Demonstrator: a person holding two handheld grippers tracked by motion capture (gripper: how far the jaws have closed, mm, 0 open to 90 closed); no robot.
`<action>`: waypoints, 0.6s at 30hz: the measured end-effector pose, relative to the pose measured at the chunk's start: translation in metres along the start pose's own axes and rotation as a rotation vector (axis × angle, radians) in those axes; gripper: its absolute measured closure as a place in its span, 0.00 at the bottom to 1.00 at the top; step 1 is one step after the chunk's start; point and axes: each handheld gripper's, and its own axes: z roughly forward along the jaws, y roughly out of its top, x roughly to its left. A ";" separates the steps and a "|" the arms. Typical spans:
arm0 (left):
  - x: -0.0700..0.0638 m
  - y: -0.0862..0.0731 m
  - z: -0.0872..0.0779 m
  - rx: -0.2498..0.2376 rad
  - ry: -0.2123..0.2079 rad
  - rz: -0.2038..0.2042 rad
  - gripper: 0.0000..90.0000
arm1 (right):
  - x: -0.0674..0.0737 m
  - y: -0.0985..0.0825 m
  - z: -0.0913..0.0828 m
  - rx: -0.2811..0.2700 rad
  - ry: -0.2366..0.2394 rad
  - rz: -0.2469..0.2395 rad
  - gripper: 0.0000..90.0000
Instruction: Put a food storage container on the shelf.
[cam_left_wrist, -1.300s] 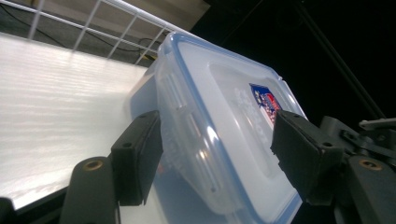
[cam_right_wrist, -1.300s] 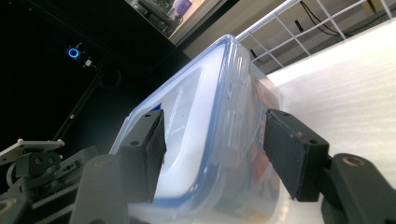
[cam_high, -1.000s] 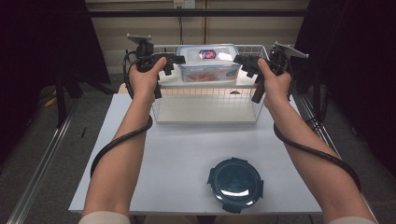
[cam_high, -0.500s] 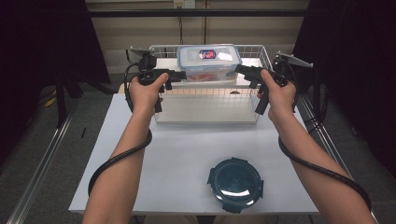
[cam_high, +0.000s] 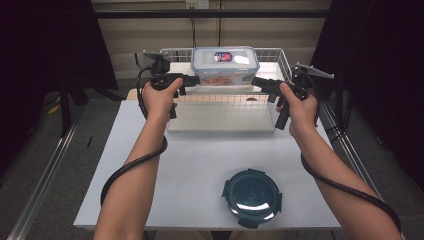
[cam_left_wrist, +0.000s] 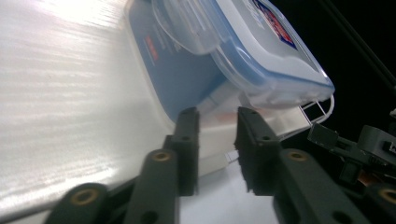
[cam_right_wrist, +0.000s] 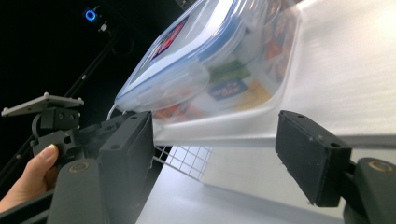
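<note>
Bench (cam_high: 200, 165): white top. A wire basket (cam_high: 280, 60) sits at the far edge, a round dark lid (cam_high: 252, 197) near the front edge, well apart from the work.

Box (cam_high: 225, 65): a clear plastic food box with a blue-rimmed clip lid. It is up at the basket's rim level, held between the two grippers, with printed packets visible through the wall. It looks mid-lift out of the basket, or possibly mid-lowering in; I can't tell which from this.

Left gripper (cam_high: 192, 80): on the box's left end. In the left gripper view its jaws are closed in on the lower edge of the box (cam_left_wrist: 224, 60), a narrow gap with the box wall in it, so I read it as clamped.

Right gripper (cam_high: 260, 82): at the box's right end. In the right gripper view (cam_right_wrist: 215, 163) its jaws stand wide apart and have just been opening. The box end (cam_right_wrist: 219, 79) sits above and between them, and the pads aren't pressing on it.

Step in hand, my read: a two-handed carry of the box, with only the left side gripped.

Next move calls for:
- bring the right jaws onto the box's end flange and close them;
- keep both ends level so the box doesn't pivot on the left grip;
- clear the basket rim before moving across the bench.
</note>
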 end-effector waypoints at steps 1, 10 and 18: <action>-0.001 -0.002 -0.002 -0.001 -0.009 0.001 0.71 | 0.000 -0.001 -0.001 0.003 0.002 -0.011 0.31; -0.001 -0.018 -0.018 0.003 -0.041 0.003 0.44 | 0.003 -0.016 -0.011 0.036 0.014 -0.048 0.28; -0.009 -0.036 -0.021 0.045 -0.069 0.046 0.33 | -0.002 -0.030 -0.024 0.052 0.012 -0.057 0.27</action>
